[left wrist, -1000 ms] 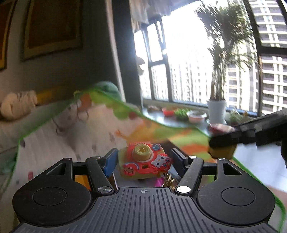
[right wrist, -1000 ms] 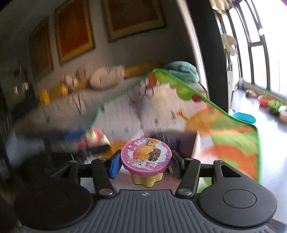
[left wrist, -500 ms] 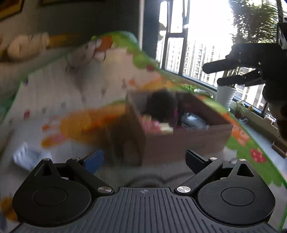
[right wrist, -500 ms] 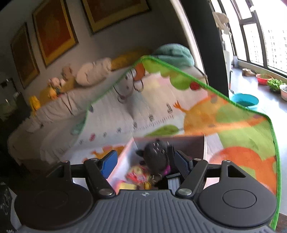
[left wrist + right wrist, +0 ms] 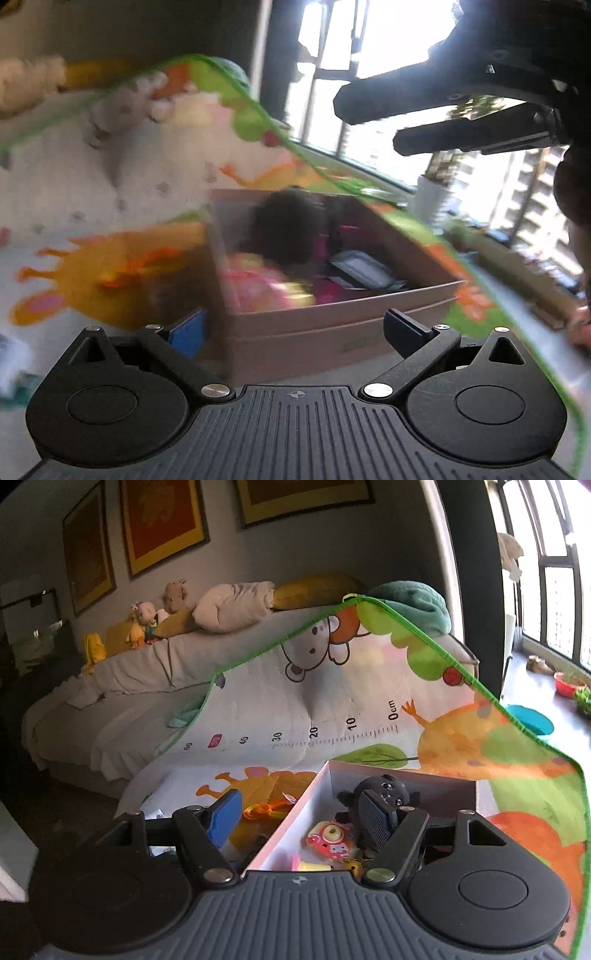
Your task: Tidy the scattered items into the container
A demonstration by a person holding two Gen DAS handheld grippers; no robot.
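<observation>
A cardboard box (image 5: pixel 332 314) stands on the play mat and holds a black plush toy (image 5: pixel 288 225), a pink and red toy camera (image 5: pixel 330 840), a pink-lidded yellow toy (image 5: pixel 266 284) and other items. My left gripper (image 5: pixel 295 328) is open and empty just in front of the box's near wall. My right gripper (image 5: pixel 299 818) is open and empty above the box (image 5: pixel 295 812); it also shows in the left wrist view (image 5: pixel 388 114) at the upper right. An orange item (image 5: pixel 264 808) lies on the mat left of the box.
A colourful play mat (image 5: pixel 351 716) with a green edge runs up against a grey sofa (image 5: pixel 122 686) with cushions and stuffed toys. Windows and a potted plant (image 5: pixel 432 199) are behind the box. A pale item (image 5: pixel 11 362) lies on the mat at the far left.
Both grippers let go of their toys over the box: the left released the toy camera, the right the pink-lidded toy. Both are now open, and the left has drawn back.
</observation>
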